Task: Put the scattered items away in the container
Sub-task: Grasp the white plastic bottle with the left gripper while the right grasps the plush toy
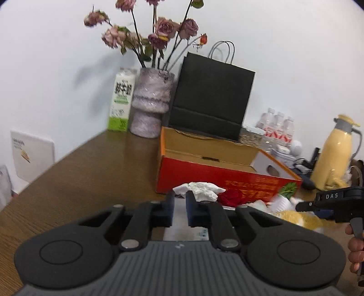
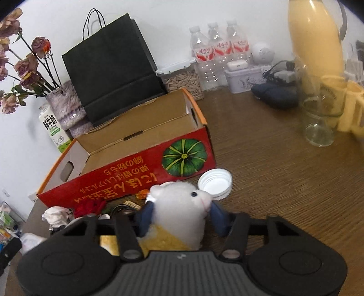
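Right wrist view, brown wooden table [image 2: 273,182], white wall [image 2: 170,13], right tool [image 2: 179,216] gripping plush toy [image 2: 179,209], left tool [image 1: 180,206] closed, empty.

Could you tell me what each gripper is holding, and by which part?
Right gripper clamps the plush toy by its sides. Left gripper is shut; nothing visibly held.

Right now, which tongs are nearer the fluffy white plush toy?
Right. The right tongs have the fluffy white plush toy between their pads; the left tongs are off to its side, by the crumpled white tissue.
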The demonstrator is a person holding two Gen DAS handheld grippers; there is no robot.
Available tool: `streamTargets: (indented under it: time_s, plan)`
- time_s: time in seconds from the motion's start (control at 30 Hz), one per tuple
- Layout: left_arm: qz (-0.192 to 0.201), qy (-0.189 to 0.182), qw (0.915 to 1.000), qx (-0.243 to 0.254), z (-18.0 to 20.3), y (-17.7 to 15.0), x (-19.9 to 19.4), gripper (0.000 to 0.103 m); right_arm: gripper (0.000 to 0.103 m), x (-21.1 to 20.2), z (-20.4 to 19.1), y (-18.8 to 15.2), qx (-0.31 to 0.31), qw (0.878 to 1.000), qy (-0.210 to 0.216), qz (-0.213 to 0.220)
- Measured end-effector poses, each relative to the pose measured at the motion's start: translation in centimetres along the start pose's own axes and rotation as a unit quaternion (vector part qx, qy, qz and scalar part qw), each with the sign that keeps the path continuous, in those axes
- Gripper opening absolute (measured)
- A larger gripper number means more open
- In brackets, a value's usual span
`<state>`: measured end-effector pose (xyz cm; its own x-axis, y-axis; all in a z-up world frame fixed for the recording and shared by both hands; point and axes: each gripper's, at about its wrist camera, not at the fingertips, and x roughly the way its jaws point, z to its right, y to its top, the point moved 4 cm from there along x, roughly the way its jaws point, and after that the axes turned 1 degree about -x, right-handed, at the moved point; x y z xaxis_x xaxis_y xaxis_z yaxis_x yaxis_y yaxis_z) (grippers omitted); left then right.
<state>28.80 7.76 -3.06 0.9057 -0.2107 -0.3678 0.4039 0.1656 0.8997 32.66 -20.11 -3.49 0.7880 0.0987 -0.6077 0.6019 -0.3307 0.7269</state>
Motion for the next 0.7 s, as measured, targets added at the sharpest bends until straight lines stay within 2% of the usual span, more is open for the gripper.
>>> streamTargets:
  time_s: [0.03, 0.07, 0.1, 0.17, 0.23, 0.27, 0.3, 0.33, 0.4, 0.5, 0.53, 0.57, 0.63, 0.7]
  plan:
    - [-0.002, -0.002, 1.0, 0.003, -0.1, -0.1, -0.1, 0.012, 0.042, -0.8, -0.1, 0.2, -0.006, 1.0, 0.003, 0.007]
    - [0.003, 0.003, 1.0, 0.005, -0.1, -0.3, -0.3, 0.022, 0.04, -1.7, -0.2, 0.3, -0.016, 1.0, 0.007, 0.018]
    - [0.009, 0.01, 0.9999, 0.007, -0.1, -0.5, -0.5, 0.055, 0.039, -2.7, -0.4, 0.3, -0.026, 0.999, 0.008, 0.03]
    - [0.022, 0.019, 0.9996, 0.006, -0.4, -0.8, -1.2, 0.097, 0.037, -4.6, -0.7, 0.2, -0.05, 0.998, 0.004, 0.043]
    - [0.036, 0.015, 0.9992, 0.005, -0.2, -0.7, -1.6, 0.1, 0.031, -6.8, -1.0, -0.3, -0.061, 0.997, 0.017, 0.052]
    - [0.026, 0.015, 0.9995, 0.008, 0.1, -0.4, -1.2, 0.101, 0.023, -8.1, -1.1, -0.6, -0.067, 0.996, 0.021, 0.057]
    - [0.008, 0.015, 0.9997, 0.016, 0.7, -0.2, -0.4, 0.101, 0.009, -9.2, -1.0, -0.9, -0.069, 0.995, 0.024, 0.061]
    - [-0.003, 0.015, 0.9997, 0.018, 1.2, -0.1, 0.2, 0.101, 0.002, -10.0, -0.9, -1.1, -0.068, 0.995, 0.024, 0.064]
    - [-0.01, 0.004, 0.9997, 0.023, 2.8, -0.5, 0.7, 0.102, 0.001, -11.6, -0.4, -1.3, -0.059, 0.995, 0.023, 0.071]
    - [-0.002, 0.017, 0.9988, 0.046, 4.8, -1.7, -0.1, 0.103, 0.014, -11.9, 0.6, -1.9, -0.052, 0.997, 0.01, 0.061]
    - [0.007, 0.029, 0.9978, 0.058, 5.4, -2.2, -0.5, 0.103, 0.029, -11.6, 1.1, -2.2, -0.035, 0.998, 0.011, 0.052]
    - [0.014, 0.042, 0.9963, 0.074, 5.9, -2.7, -0.7, 0.103, 0.055, -11.4, 1.8, -2.4, -0.009, 0.999, 0.025, 0.044]
    - [-0.003, 0.069, 0.9902, 0.121, 7.2, -3.4, 0.2, 0.103, 0.076, -10.4, 2.9, -2.7, 0.031, 0.997, 0.052, 0.043]
    - [-0.047, 0.091, 0.9807, 0.167, 8.2, -3.7, 1.8, 0.099, 0.075, -8.6, 3.8, -2.8, 0.064, 0.996, 0.05, 0.04]
